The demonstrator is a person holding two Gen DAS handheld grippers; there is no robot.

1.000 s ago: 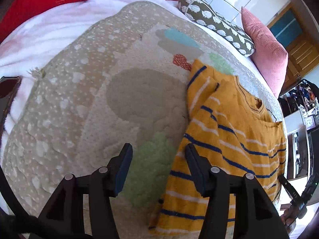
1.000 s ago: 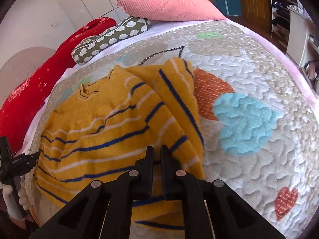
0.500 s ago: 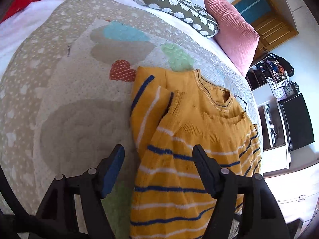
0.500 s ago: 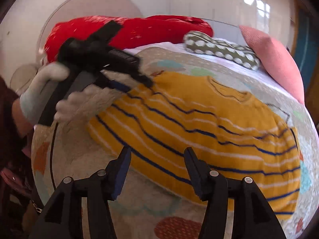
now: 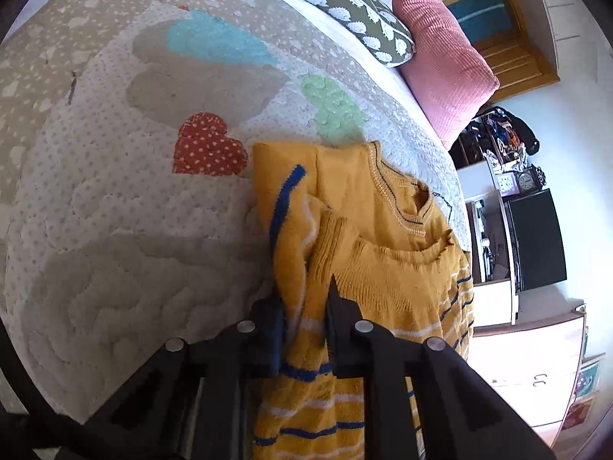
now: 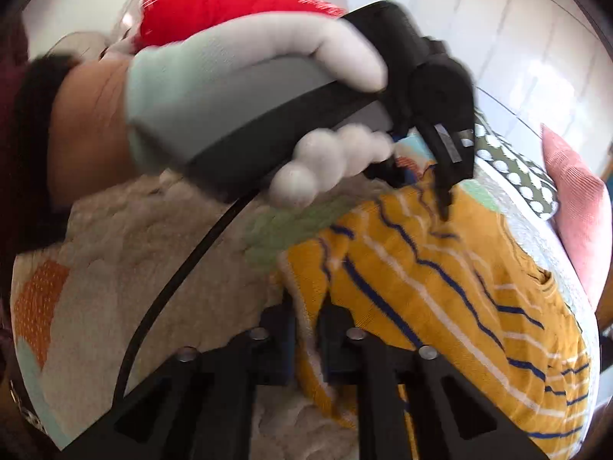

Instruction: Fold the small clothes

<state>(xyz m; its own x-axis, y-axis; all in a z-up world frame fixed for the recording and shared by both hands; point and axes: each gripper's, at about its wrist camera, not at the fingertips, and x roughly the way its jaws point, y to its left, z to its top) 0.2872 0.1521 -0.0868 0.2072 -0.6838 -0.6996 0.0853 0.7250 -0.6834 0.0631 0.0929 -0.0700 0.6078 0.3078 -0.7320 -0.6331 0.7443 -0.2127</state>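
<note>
A small yellow sweater with blue and white stripes [image 5: 383, 268] lies on the quilted bedspread, one sleeve folded over its body. My left gripper [image 5: 304, 306] is shut on the sweater's left edge, at the folded sleeve. In the right wrist view my right gripper [image 6: 306, 318] is shut on the sweater's [image 6: 440, 287] hem corner. The left gripper [image 6: 446, 195], held by a white-gloved hand [image 6: 245, 88], shows there too, its tips on the sweater's far edge.
The bedspread [image 5: 115, 211] has coloured hearts. A green patterned pillow [image 5: 345, 11] and a pink pillow [image 5: 440, 53] lie at the head of the bed. A red pillow [image 6: 230, 4] lies at the far side. Shelves and a cabinet [image 5: 517, 306] stand beside the bed.
Both grippers were open half a second ago and have closed on the sweater. The left one moved forward onto the folded sleeve; the right one moved to the hem corner.
</note>
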